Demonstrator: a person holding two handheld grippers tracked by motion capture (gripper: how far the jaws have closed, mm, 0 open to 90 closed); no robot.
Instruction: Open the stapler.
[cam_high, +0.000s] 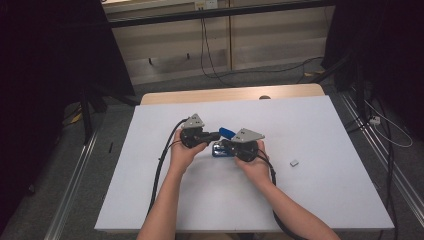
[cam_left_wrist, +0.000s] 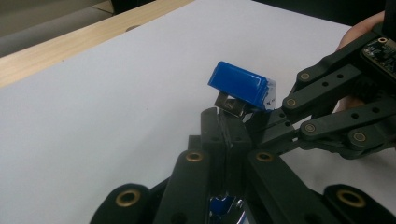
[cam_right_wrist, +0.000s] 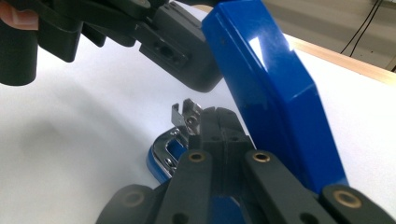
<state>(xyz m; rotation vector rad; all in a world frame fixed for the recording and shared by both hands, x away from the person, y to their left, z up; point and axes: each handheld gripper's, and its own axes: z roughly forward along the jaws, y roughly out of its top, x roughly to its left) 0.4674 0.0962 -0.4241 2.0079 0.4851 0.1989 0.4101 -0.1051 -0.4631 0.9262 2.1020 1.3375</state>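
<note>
A blue stapler (cam_high: 220, 149) lies swung open in the middle of the white table (cam_high: 310, 200). Its blue lid (cam_left_wrist: 240, 86) tilts up over a small metal tab (cam_left_wrist: 229, 103). My left gripper (cam_high: 217, 136) reaches in from the left, jaws shut, their tips pinching that tab under the lid. My right gripper (cam_high: 226, 147) comes from the right, low over the chrome base (cam_right_wrist: 164, 153). Its jaws are shut too, tips at the stapler's metal rail (cam_right_wrist: 187, 114), with the lid (cam_right_wrist: 271, 93) rising at its right. The left gripper's fingers (cam_right_wrist: 180, 49) press on the lid from above.
A small grey block (cam_high: 295, 162) lies on the table to the right of my hands. A wooden strip (cam_high: 230, 94) edges the far side. Cables trail from both grippers toward the near edge. Dark stands and cables sit on the floor around the table.
</note>
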